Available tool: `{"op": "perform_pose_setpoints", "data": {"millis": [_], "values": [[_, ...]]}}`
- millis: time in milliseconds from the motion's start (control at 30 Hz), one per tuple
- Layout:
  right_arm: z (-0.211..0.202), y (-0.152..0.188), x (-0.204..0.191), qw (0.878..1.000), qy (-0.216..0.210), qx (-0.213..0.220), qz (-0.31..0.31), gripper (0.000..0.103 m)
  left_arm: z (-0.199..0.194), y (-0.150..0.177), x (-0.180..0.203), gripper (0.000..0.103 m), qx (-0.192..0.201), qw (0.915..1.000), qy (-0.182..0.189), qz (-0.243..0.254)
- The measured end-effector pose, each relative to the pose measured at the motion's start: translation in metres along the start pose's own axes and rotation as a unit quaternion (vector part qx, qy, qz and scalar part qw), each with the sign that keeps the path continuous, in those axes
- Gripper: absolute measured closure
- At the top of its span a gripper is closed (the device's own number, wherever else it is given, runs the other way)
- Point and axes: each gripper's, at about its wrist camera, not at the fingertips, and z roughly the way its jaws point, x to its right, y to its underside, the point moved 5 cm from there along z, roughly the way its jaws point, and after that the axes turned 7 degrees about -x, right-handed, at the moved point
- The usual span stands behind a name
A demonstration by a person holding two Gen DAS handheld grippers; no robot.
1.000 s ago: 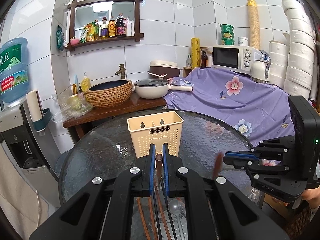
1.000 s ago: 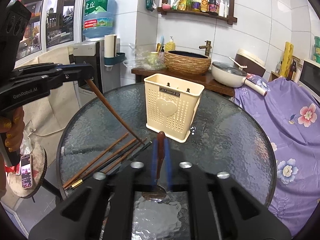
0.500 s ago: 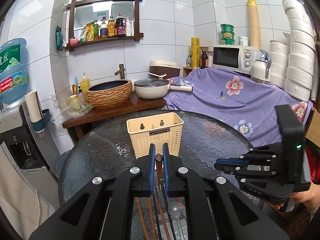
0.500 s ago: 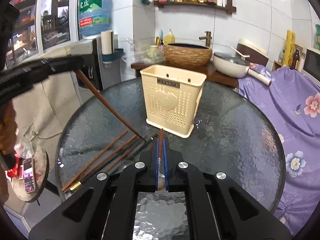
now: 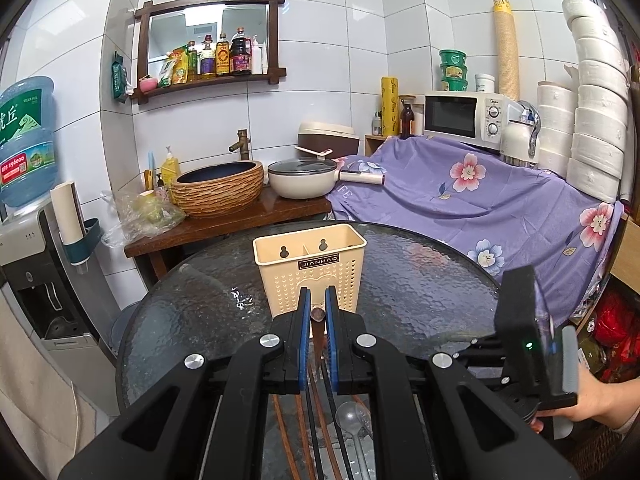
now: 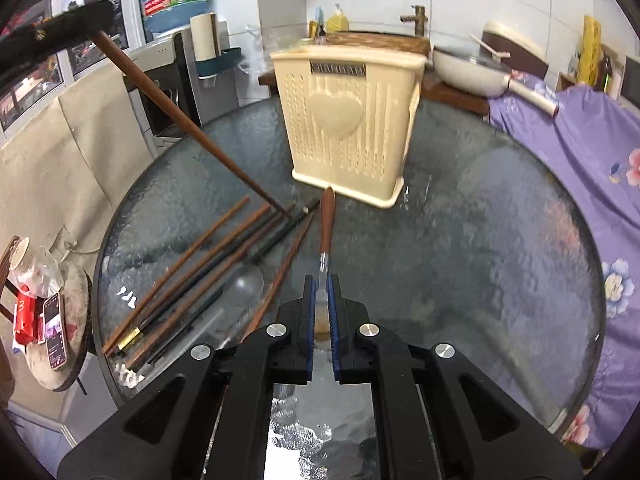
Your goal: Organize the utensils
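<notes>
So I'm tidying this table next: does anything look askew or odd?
Yes. The chopsticks and clear spoon lie loose on the glass table, fanned unevenly, while the cream holder stands upright.

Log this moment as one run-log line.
left tongs: shut on brown chopstick | right tongs: shut on wood-handled utensil | holder: upright on glass table

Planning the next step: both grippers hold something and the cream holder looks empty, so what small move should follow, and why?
Probably lift the right gripper, shut on the wooden-handled utensil, up over the cream perforated plastic holder. The utensil's handle tip sits low at the holder's base, and the left gripper still pinches a brown chopstick.
</notes>
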Motion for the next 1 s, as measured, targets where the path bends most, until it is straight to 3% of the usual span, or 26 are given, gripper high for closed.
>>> {"op": "perform_pose_setpoints", "data": {"millis": [133, 167, 200, 267, 300, 567, 1000], "values": [[0.007, 0.010, -0.004, 1.000, 0.014, -0.004, -0.016, 0.095, -0.001, 0.001, 0.001, 0.096, 0.000, 1.0000, 0.002, -0.001], [0.008, 0.012, -0.006, 1.000, 0.017, -0.004, -0.022, 0.091, -0.001, 0.001, 0.002, 0.096, 0.001, 1.0000, 0.001, -0.001], [0.008, 0.013, -0.006, 1.000, 0.017, -0.004, -0.022, 0.083, -0.001, 0.001, 0.002, 0.096, 0.001, 1.0000, 0.001, -0.001], [0.006, 0.017, -0.007, 1.000, 0.024, 0.006, -0.018, 0.029, -0.001, 0.002, 0.002, 0.096, -0.001, 1.0000, 0.002, -0.001], [0.004, 0.017, -0.007, 0.999, 0.028, 0.014, -0.020, 0.027, -0.001, 0.003, 0.003, 0.096, -0.001, 1.0000, 0.003, -0.002], [0.019, 0.018, -0.014, 0.998, 0.039, -0.013, -0.042, 0.028, -0.001, 0.009, 0.003, 0.096, -0.004, 0.9999, 0.006, -0.007], [0.055, 0.014, -0.012, 0.998, 0.026, -0.053, -0.036, 0.042, -0.001, 0.009, 0.004, 0.096, -0.004, 1.0000, 0.007, -0.005]]}}
